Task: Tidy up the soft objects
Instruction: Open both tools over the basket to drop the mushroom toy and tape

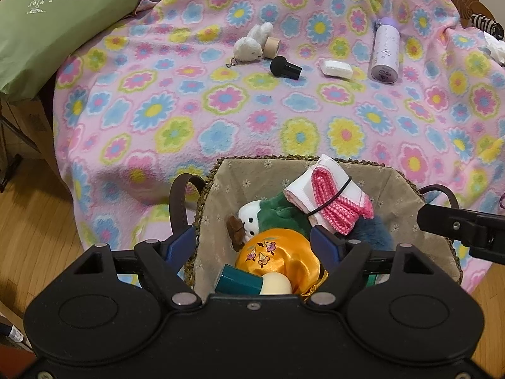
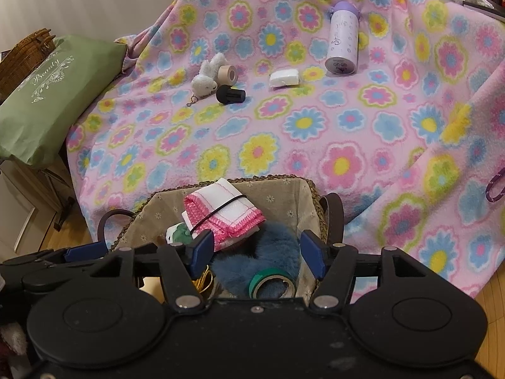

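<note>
basket (image 1: 407, 189) holds folded cloth (image 1: 328, 199), orange pouch (image 1: 277, 252), blue fur (image 2: 268, 252).

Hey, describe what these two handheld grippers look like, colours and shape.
Both look alike. The left gripper and the right gripper have matte black plastic bodies with two round raised discs, silver pivot pins, angular black linkage arms and flat blue pads on the jaws. No cables, markings or sleeves are visible.

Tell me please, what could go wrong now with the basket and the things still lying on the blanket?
1. The folded pink-edged cloth lies high against the basket rim; a bump from either open gripper might tip it out.
2. The purple bottle lies on its side on the blanket and may roll.
3. The white plush bunny touches a tape roll; grabbing it could drag the roll along.
</note>
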`<act>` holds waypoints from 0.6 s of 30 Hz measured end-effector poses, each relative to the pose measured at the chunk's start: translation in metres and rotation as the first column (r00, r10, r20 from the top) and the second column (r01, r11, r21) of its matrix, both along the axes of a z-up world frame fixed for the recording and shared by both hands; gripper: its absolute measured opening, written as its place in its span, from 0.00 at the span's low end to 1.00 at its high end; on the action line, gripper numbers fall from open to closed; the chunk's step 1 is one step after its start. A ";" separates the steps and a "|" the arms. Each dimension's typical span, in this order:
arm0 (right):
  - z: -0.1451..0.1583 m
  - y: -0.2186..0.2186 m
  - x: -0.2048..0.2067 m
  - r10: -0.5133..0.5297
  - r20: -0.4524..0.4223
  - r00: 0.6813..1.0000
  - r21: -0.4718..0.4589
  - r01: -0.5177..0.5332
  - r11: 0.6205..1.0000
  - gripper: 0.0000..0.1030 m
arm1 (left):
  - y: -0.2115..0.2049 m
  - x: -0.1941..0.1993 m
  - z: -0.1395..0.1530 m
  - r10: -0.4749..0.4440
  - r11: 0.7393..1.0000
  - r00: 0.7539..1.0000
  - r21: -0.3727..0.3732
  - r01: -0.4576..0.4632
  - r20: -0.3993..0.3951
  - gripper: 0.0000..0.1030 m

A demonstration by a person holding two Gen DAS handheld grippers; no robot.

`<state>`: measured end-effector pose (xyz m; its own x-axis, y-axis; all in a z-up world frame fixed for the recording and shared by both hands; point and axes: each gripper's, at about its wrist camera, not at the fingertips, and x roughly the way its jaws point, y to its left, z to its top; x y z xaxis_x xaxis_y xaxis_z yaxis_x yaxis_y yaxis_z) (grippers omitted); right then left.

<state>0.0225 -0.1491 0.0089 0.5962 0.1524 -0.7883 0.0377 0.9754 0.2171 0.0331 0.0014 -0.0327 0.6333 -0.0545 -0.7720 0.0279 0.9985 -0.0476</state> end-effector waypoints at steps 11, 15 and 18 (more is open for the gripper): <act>-0.001 0.001 0.004 0.027 -0.005 1.000 -0.019 -0.027 0.999 0.63 | 0.002 0.000 0.004 -0.004 1.000 1.000 0.006 0.004 0.014 0.73; 0.001 0.005 0.008 0.060 0.013 0.998 -0.049 -0.059 0.997 0.66 | 0.004 0.005 0.007 0.003 1.000 0.999 0.027 -0.004 0.035 0.73; 0.004 0.005 0.015 0.069 0.040 0.997 -0.075 -0.066 0.995 0.70 | 0.003 0.015 0.008 0.001 0.998 0.999 0.058 -0.003 0.039 0.74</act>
